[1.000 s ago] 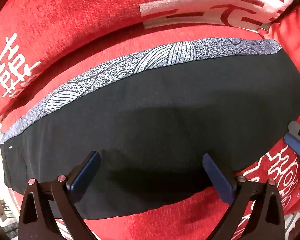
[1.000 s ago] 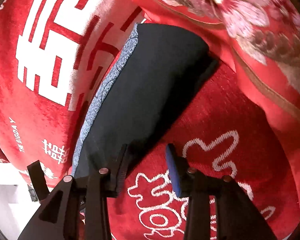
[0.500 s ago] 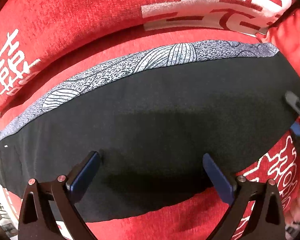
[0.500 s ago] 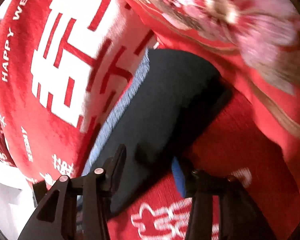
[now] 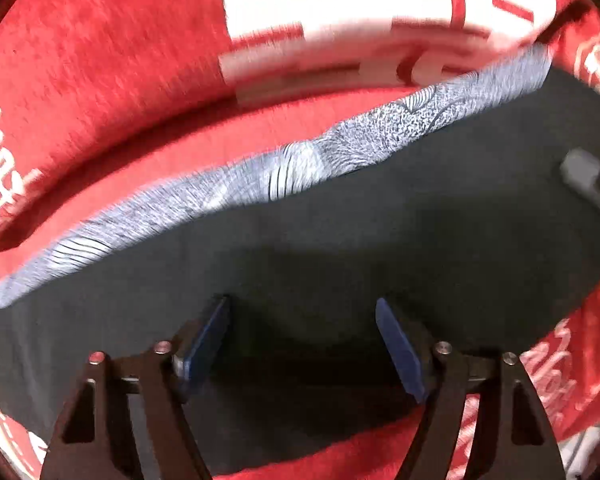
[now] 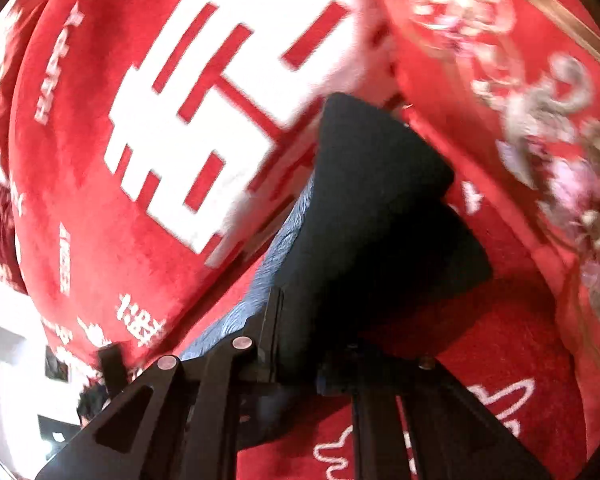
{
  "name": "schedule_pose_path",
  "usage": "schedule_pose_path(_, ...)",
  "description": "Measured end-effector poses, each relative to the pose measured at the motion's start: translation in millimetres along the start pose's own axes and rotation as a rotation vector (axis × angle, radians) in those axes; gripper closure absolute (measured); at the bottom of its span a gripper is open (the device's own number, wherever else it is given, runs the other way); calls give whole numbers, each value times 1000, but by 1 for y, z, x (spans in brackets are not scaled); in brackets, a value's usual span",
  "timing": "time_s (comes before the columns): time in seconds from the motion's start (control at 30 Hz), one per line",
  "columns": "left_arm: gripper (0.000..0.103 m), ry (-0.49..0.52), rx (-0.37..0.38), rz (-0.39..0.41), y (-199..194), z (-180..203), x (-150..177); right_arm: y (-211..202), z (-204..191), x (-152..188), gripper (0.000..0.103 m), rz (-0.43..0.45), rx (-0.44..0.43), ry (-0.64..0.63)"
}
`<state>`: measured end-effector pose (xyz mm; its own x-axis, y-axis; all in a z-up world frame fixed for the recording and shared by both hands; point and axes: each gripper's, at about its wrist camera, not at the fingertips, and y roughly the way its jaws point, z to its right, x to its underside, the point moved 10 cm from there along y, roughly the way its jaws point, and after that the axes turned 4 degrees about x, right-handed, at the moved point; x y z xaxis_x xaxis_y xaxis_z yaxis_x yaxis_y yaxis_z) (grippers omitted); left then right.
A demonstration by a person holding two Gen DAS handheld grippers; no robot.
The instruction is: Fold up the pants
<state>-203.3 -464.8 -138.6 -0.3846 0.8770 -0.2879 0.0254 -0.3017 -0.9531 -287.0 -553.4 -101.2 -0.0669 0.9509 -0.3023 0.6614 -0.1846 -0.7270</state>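
Black pants (image 5: 380,216) with a grey patterned strip (image 5: 300,164) along the far edge lie folded lengthwise on a red blanket (image 5: 100,80). My left gripper (image 5: 304,332) points down over their near edge; its jaws are closing, with black cloth between the blue pads (image 5: 208,344), which stand apart from it. My right gripper (image 6: 300,352) is shut on the end of the pants (image 6: 380,208) and holds that end raised off the blanket. One of its fingers (image 5: 588,184) shows at the right edge of the left wrist view.
The red blanket (image 6: 100,160) bears large white characters (image 6: 204,120). A red quilt with embroidered flowers (image 6: 540,120) rises along the right. Past the blanket's edge at lower left is a bright white room (image 6: 4,360).
The left jaws have narrowed over the near edge. The right jaws closed on the end of the pants, and that gripper rose and rolled, lifting the cloth.
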Motion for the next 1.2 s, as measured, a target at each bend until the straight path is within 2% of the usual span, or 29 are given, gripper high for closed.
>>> schedule_pose_path(0.07,26,6,8,36,-1,1,1,-1,-15,2,89,7,23,-63)
schedule_pose_path(0.23,26,3,101,3,-11,-10,5,-1,-48,4,89,17,51,-159)
schedule_pose_path(0.33,25,-28,122,7,-30,-30,9,-4,-76,11,89,27,85,-238)
schedule_pose_path(0.37,25,-37,129,20,-40,-41,12,-5,-85,14,89,28,98,-268)
schedule_pose_path(0.43,9,-44,127,43,-57,-62,18,-3,-108,26,89,30,134,-348)
schedule_pose_path(0.53,9,-53,111,71,-80,-105,28,7,-142,51,89,23,184,-458)
schedule_pose_path(0.67,9,-102,73,44,-96,-182,57,38,-188,97,88,-21,242,-594)
schedule_pose_path(0.73,9,-131,45,34,-99,-216,71,64,-207,130,84,-62,292,-682)
schedule_pose_path(0.83,9,-186,2,16,-102,-272,98,105,-217,182,74,-137,403,-800)
schedule_pose_path(0.9,9,-214,-23,1,-101,-301,114,138,-214,218,61,-201,522,-905)
schedule_pose_path(0.93,9,-228,-36,-10,-100,-315,124,149,-213,232,59,-213,608,-976)
schedule_pose_path(1.0,9,-251,-48,-24,-100,-335,138,151,-220,248,51,-180,697,-1095)
schedule_pose_path(1.07,9,-268,-46,-29,-102,-347,146,143,-234,266,46,-184,644,-1126)
schedule_pose_path(1.13,9,-274,-35,-26,-111,-351,152,130,-244,279,44,-227,552,-1098)
schedule_pose_path(1.2,9,-270,-14,-6,-119,-350,145,113,-245,273,44,-277,415,-928)
